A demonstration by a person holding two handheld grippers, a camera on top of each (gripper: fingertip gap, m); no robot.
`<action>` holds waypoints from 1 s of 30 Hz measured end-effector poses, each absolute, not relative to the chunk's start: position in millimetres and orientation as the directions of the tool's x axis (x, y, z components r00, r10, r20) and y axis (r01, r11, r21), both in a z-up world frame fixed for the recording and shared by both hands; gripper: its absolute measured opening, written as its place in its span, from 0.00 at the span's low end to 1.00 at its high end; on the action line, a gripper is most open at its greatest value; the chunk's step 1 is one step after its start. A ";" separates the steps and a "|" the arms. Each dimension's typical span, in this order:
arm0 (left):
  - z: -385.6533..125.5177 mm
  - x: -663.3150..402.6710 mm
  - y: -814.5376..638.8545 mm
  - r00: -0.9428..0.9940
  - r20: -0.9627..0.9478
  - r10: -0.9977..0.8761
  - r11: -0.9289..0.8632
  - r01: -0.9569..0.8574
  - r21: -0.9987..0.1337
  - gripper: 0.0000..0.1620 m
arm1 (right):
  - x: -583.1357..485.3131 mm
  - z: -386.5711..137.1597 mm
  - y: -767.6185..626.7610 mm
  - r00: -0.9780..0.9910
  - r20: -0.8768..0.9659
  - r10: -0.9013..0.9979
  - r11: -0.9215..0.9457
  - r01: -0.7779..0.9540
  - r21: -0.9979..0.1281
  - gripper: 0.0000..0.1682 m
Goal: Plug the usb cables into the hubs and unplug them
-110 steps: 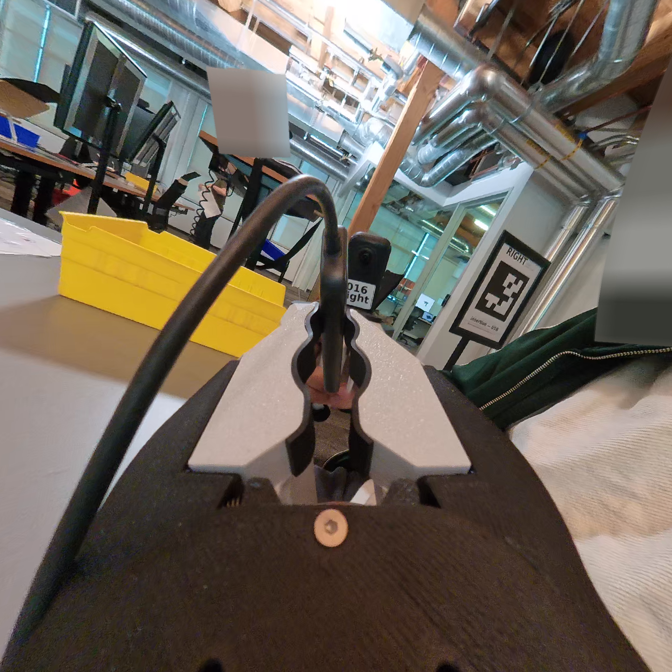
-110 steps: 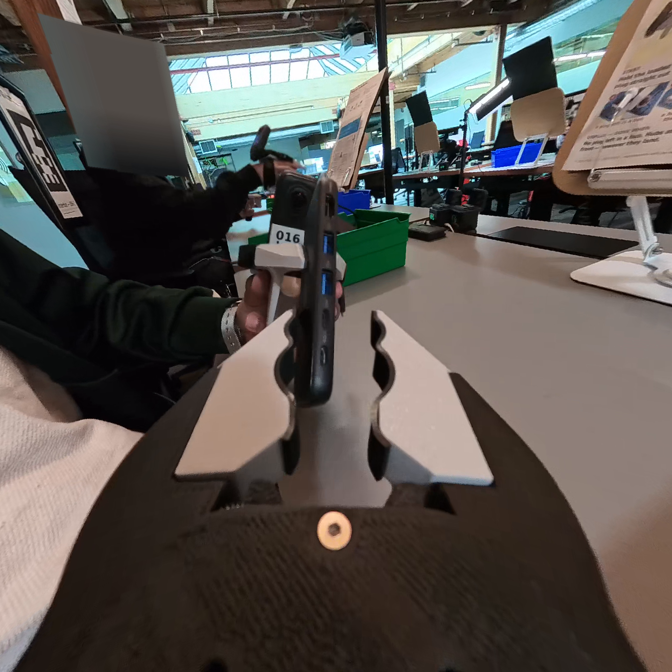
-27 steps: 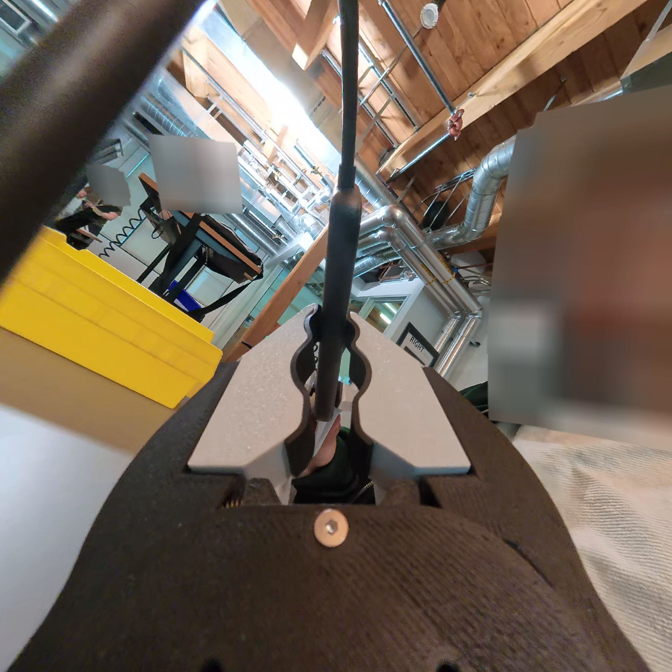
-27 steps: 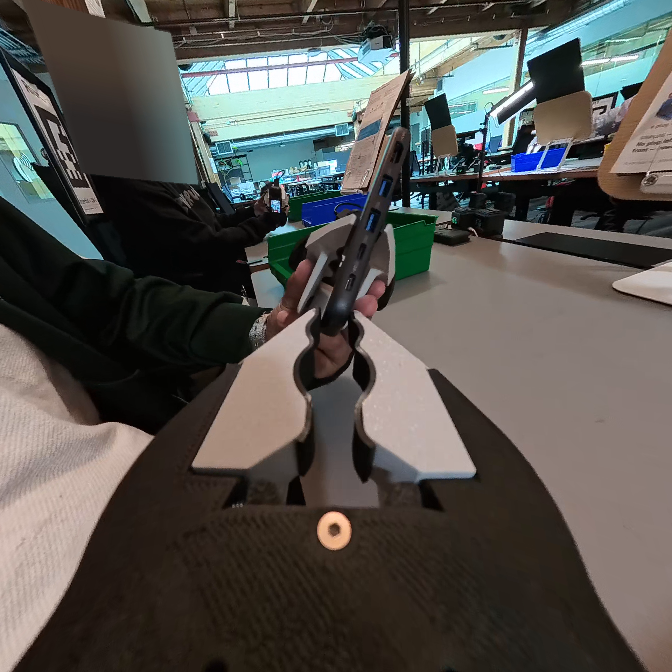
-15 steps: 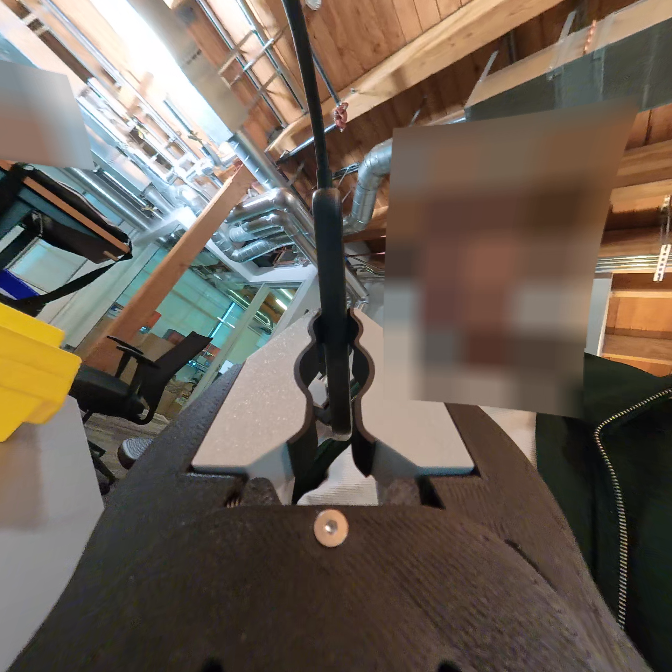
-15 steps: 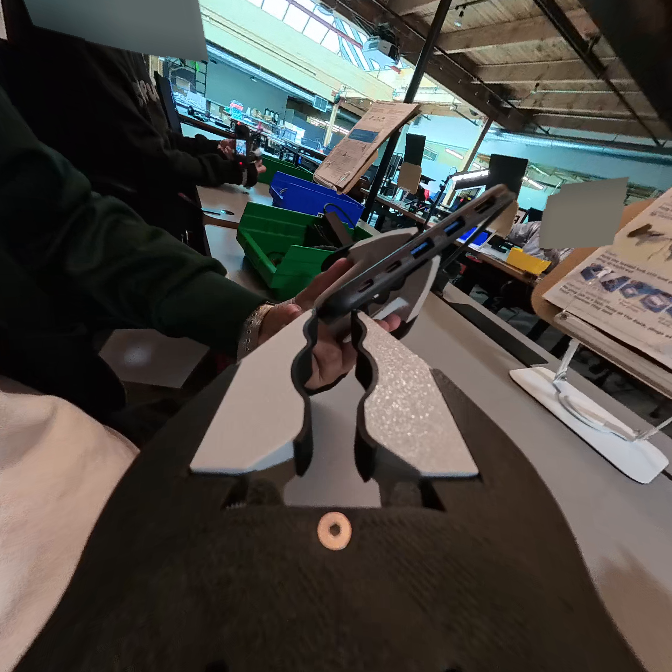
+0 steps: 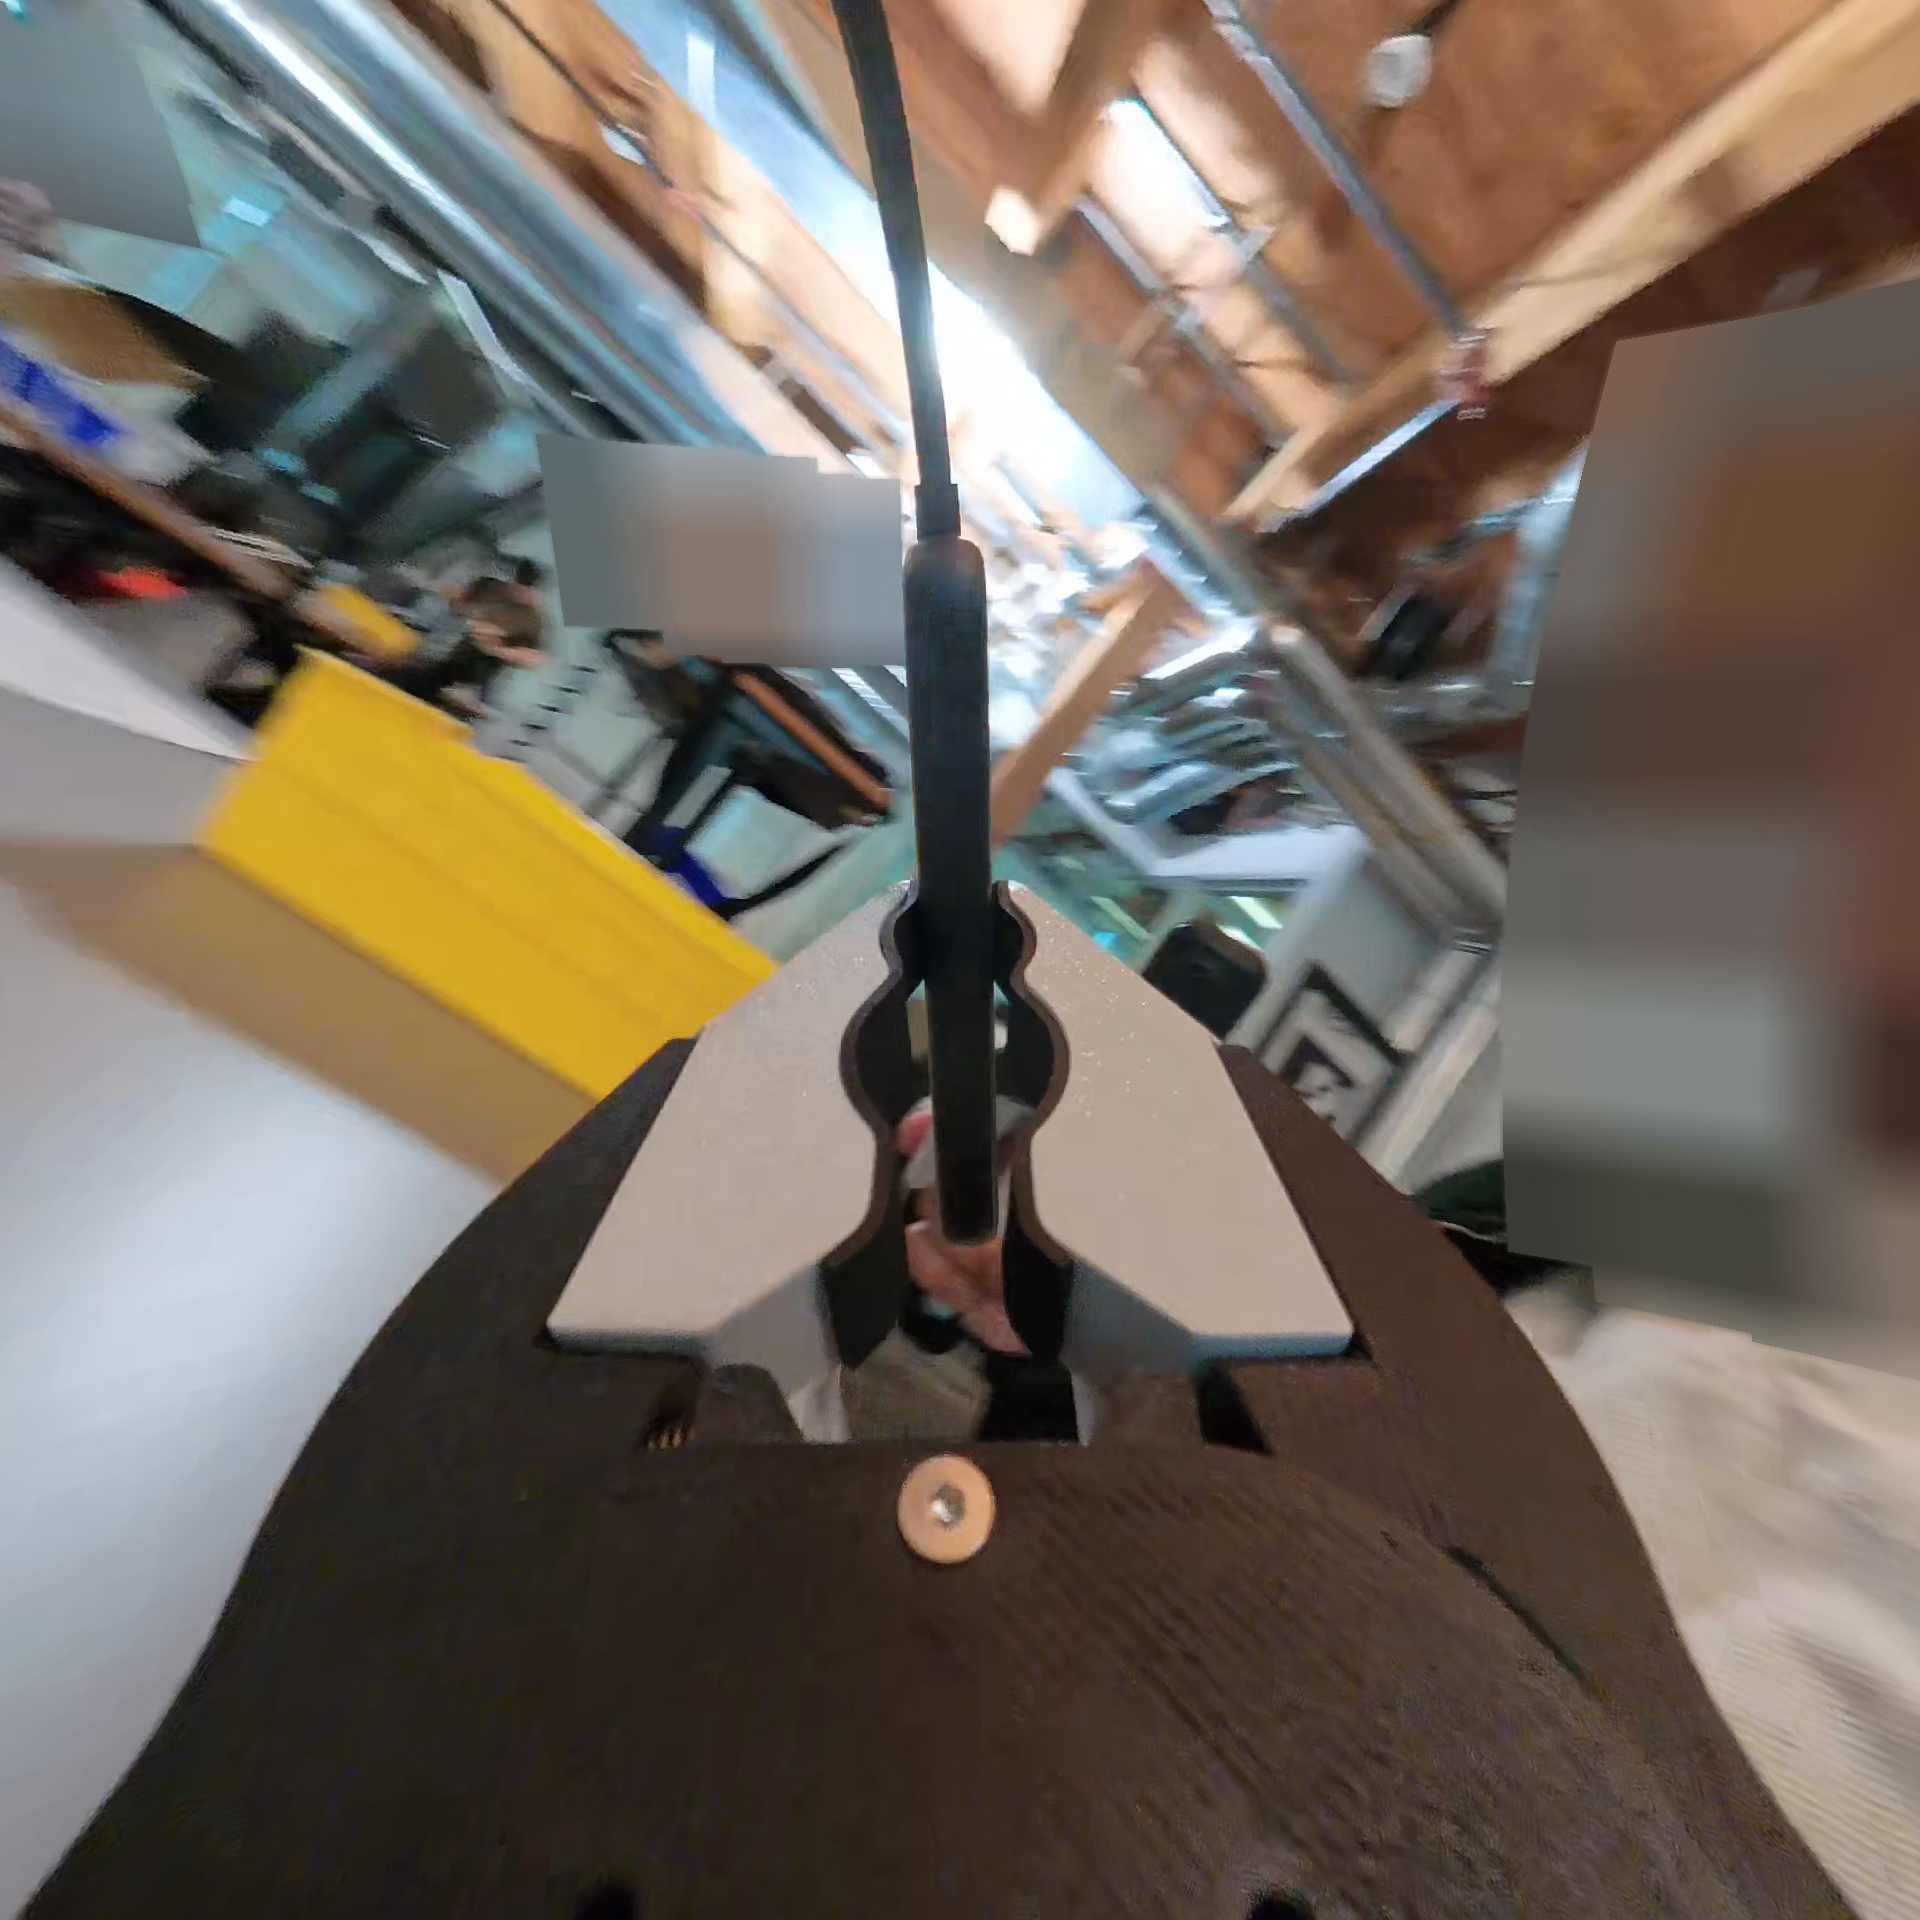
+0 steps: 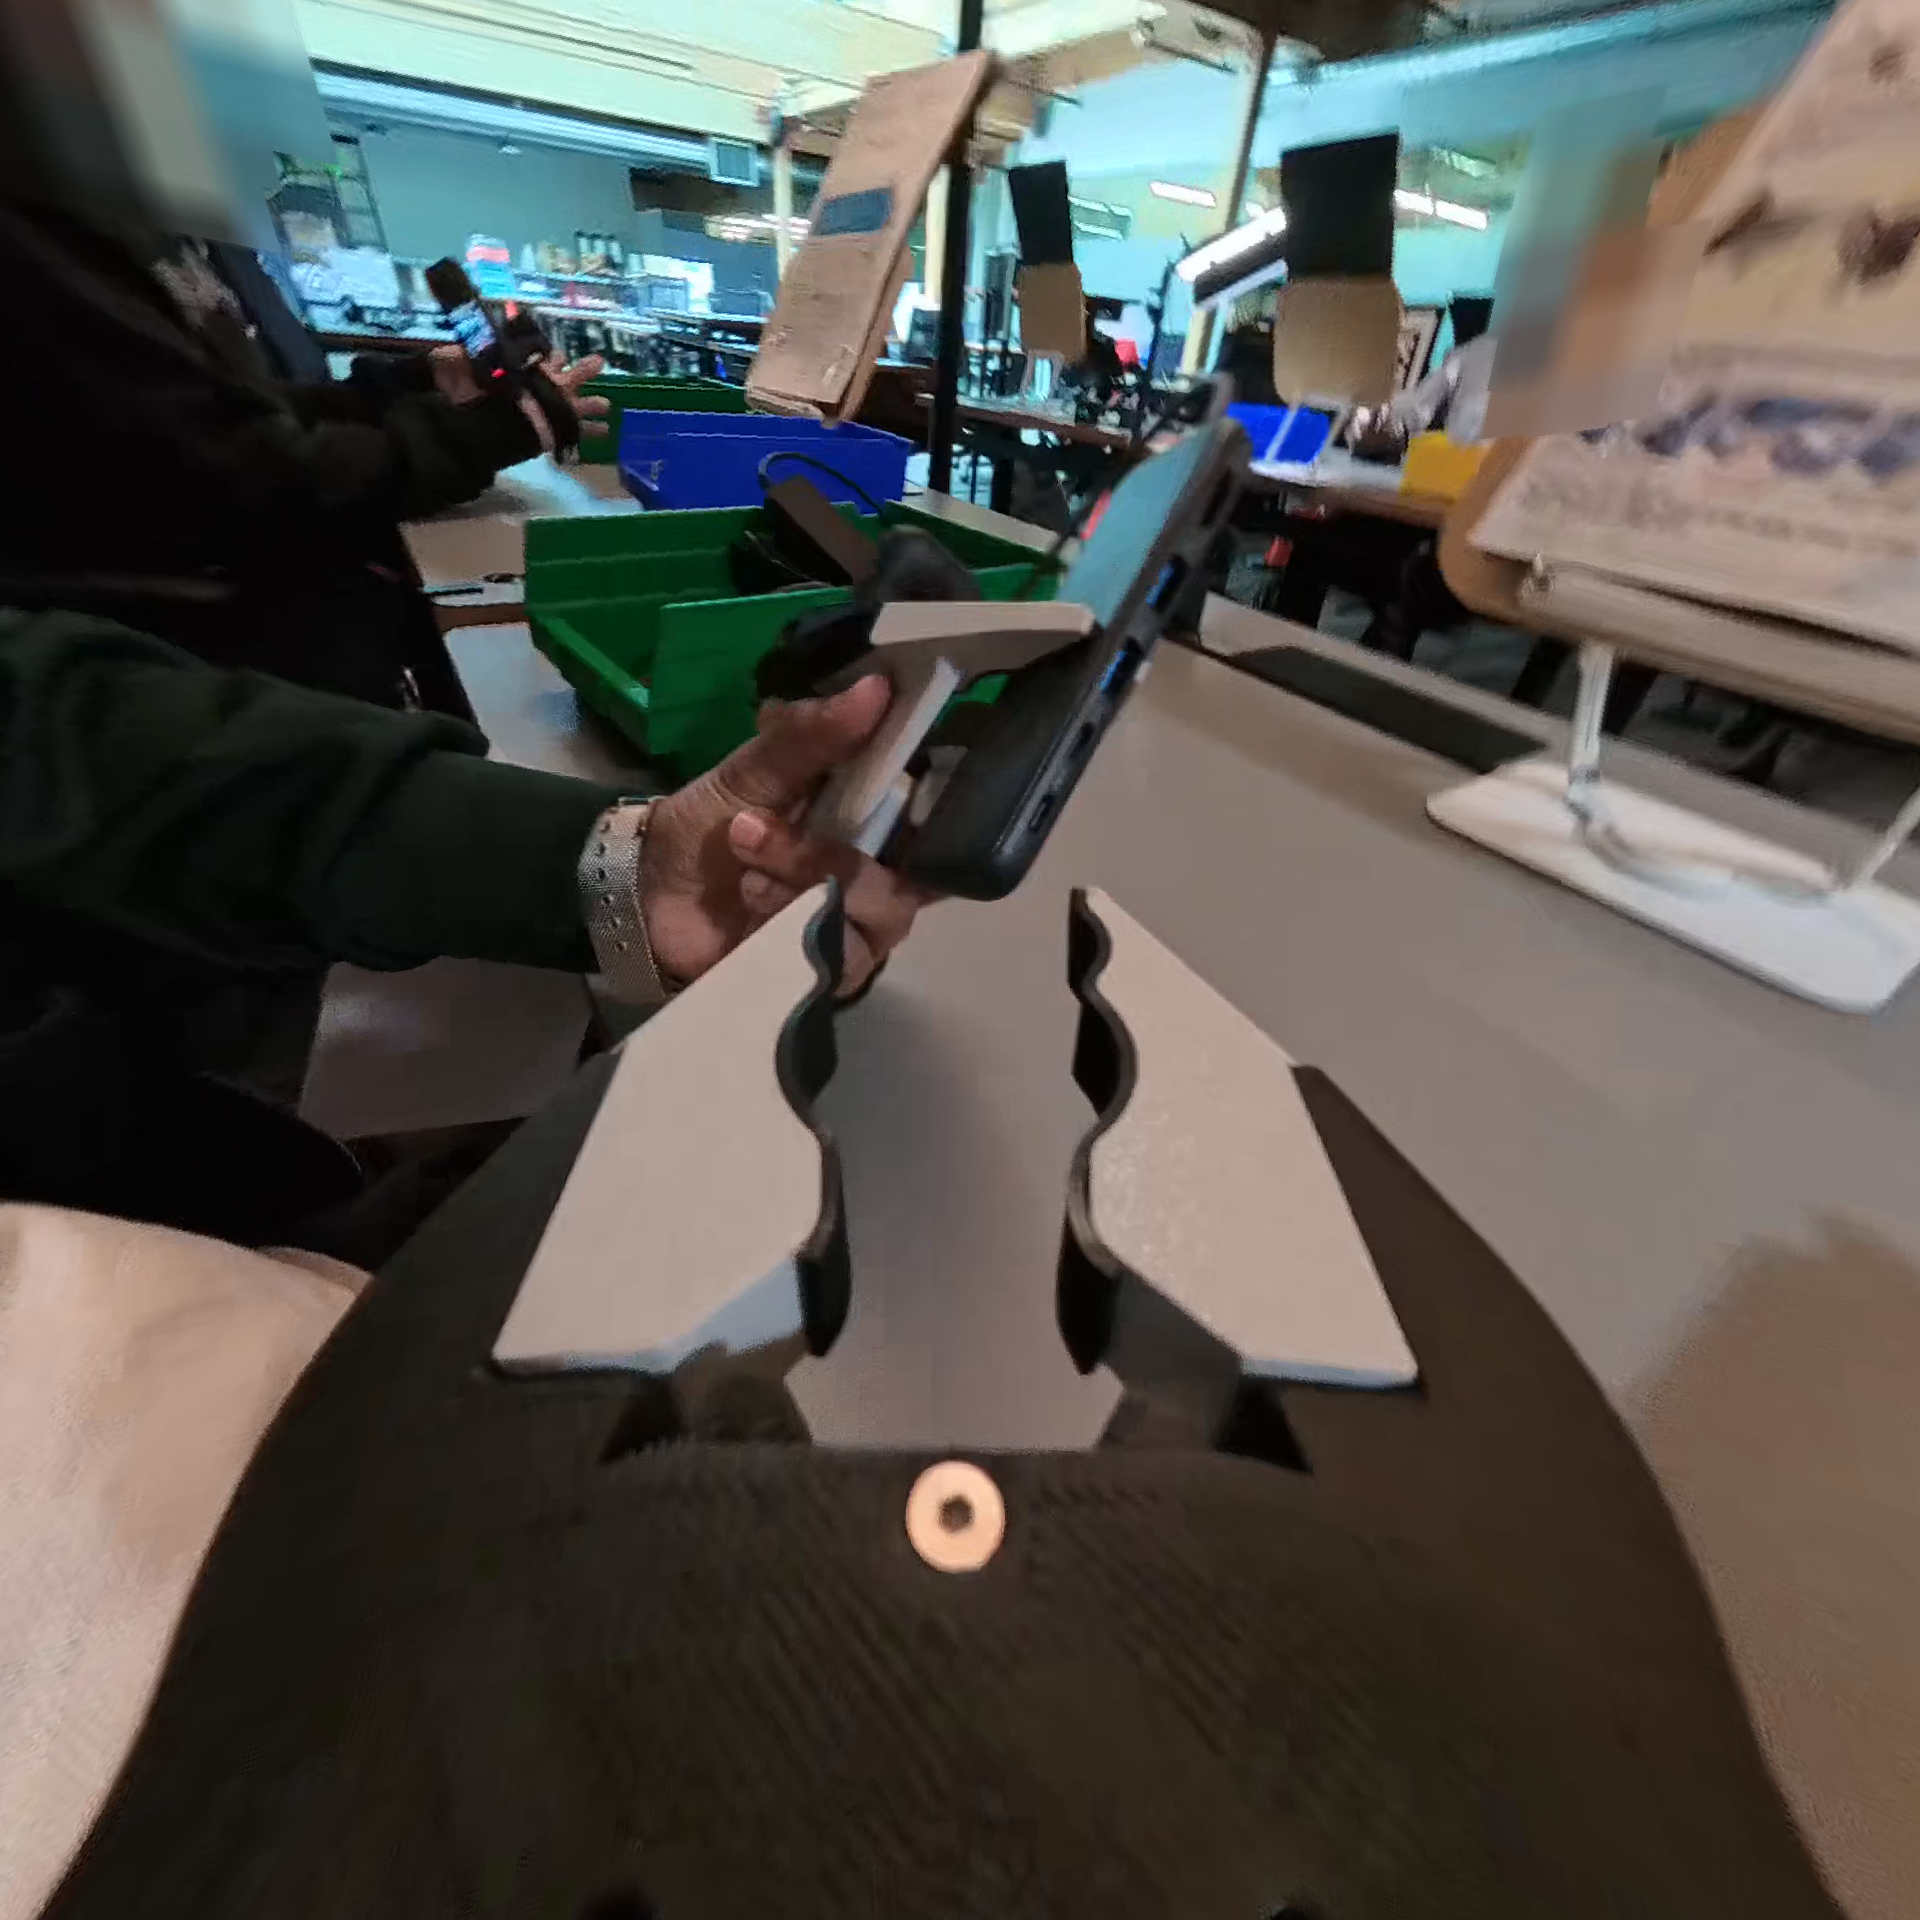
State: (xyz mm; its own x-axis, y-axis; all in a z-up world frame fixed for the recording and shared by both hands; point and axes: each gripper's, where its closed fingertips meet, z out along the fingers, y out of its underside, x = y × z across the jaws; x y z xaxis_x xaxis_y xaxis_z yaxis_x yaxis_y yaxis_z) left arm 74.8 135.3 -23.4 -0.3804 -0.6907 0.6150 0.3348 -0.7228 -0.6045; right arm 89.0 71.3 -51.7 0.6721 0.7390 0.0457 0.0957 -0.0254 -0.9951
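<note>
- Grey tabletop [image 8: 1403, 1039] fills the right wrist view; it also shows pale at the left in the left wrist view.
- Green bin [image 8: 665, 634] far left on the tabletop, dark cables and gear inside; blue bin [image 8: 748, 468] behind it.
- Yellow bin [image 7: 457, 842] on the tabletop, left of the left wrist view, blurred.
- Printed sheet on a white stand [image 8: 1714, 540] at far right; writing there but motion-blurred, unreadable. Brown clipboard on a pole [image 8: 862, 239] in mid background, dark label patch on it, not legible.
- No brand readable on any item.
- Person's hand [image 8: 769, 842], dark green sleeve and metal watch band, grips the left gripper's handle.
- Left gripper [image 7: 951, 935]: jaws clenched on the dark hub [image 7: 948, 831], which stands upright between the fingertips and reaches down into the jaw channel.
- From the right wrist view the same hub [image 8: 1091, 665] is seen edge-on, tilted up to the right above the tabletop, blue ports and smaller slots along its side; the left gripper's grey fingers [image 8: 935, 665] pinch it.
- Black cable [image 7: 904, 260] leaves the hub's top end and curves out of the top of frame.
- Right gripper [image 8: 951, 935]: jaws released, wide apart, nothing in them; hub's lower end hangs just ahead of the tips, apart from them.
</note>
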 end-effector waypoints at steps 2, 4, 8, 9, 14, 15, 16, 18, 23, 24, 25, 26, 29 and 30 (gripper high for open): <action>-34.0 70.1 159.0 -0.232 0.624 -0.746 -0.662 0.367 -0.654 0.05 | 101.8 -53.7 80.0 0.684 -0.020 0.729 -0.077 0.052 -0.996 0.28; -43.9 65.7 177.0 -0.091 0.614 -0.784 -0.598 0.377 -0.707 0.05 | 103.5 -52.5 84.2 0.689 -0.055 0.723 -0.097 0.022 -0.995 0.28; -55.0 59.2 194.0 -0.005 0.653 -0.757 -0.600 0.402 -0.692 0.05 | 62.2 -39.1 80.7 0.622 -0.044 0.781 -0.102 0.058 -0.993 0.24; -55.0 58.1 196.0 -0.006 0.663 -0.749 -0.605 0.413 -0.680 0.05 | 46.7 -33.9 79.9 0.595 -0.006 0.804 -0.081 0.099 -0.992 0.22; -59.9 54.7 205.9 0.015 0.688 -0.725 -0.616 0.433 -0.658 0.05 | -53.4 5.1 86.5 0.387 0.160 0.908 0.074 0.226 -0.971 0.21; -60.8 53.9 207.3 0.011 0.698 -0.716 -0.624 0.438 -0.648 0.05 | -76.5 9.9 90.0 0.328 0.185 0.926 0.101 0.257 -0.961 0.22; -62.2 53.6 208.6 0.002 0.712 -0.703 -0.638 0.442 -0.631 0.06 | -99.8 11.3 94.8 0.261 0.211 0.942 0.128 0.303 -0.944 0.21; -66.0 52.8 212.5 -0.029 0.749 -0.662 -0.675 0.457 -0.579 0.05 | -143.6 -0.6 109.7 0.114 0.219 0.969 0.144 0.462 -0.875 0.21; -72.1 49.4 228.0 -0.095 0.813 -0.575 -0.740 0.484 -0.467 0.06 | -239.0 -36.1 149.9 -0.170 0.213 0.962 0.269 0.717 -0.643 0.21; -71.7 48.4 229.4 -0.102 0.816 -0.570 -0.743 0.488 -0.458 0.05 | -256.1 -43.5 154.6 -0.228 0.234 0.945 0.325 0.729 -0.602 0.20; -70.8 47.7 230.1 -0.111 0.818 -0.565 -0.747 0.491 -0.449 0.05 | -271.1 -52.9 158.0 -0.291 0.250 0.923 0.383 0.742 -0.550 0.18; -69.7 47.7 230.1 -0.120 0.819 -0.561 -0.750 0.493 -0.441 0.05 | -283.7 -64.0 162.2 -0.353 0.268 0.896 0.442 0.754 -0.485 0.16; -69.3 47.9 228.7 -0.097 0.815 -0.571 -0.734 0.506 -0.453 0.05 | -306.8 -99.7 180.5 -0.525 0.286 0.802 0.590 0.772 -0.237 0.12; -68.8 47.6 228.4 -0.089 0.813 -0.576 -0.726 0.512 -0.458 0.05 | -309.4 -111.7 185.7 -0.569 0.255 0.782 0.614 0.773 -0.160 0.14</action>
State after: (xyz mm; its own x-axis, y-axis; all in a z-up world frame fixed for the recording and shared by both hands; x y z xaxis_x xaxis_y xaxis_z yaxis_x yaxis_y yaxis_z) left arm 47.6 228.4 -68.8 -0.0888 -0.5757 0.8128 0.5121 -0.7263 -0.4584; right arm -309.4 185.7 -111.7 -0.5688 0.7820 0.2548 0.7729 0.6141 -0.1596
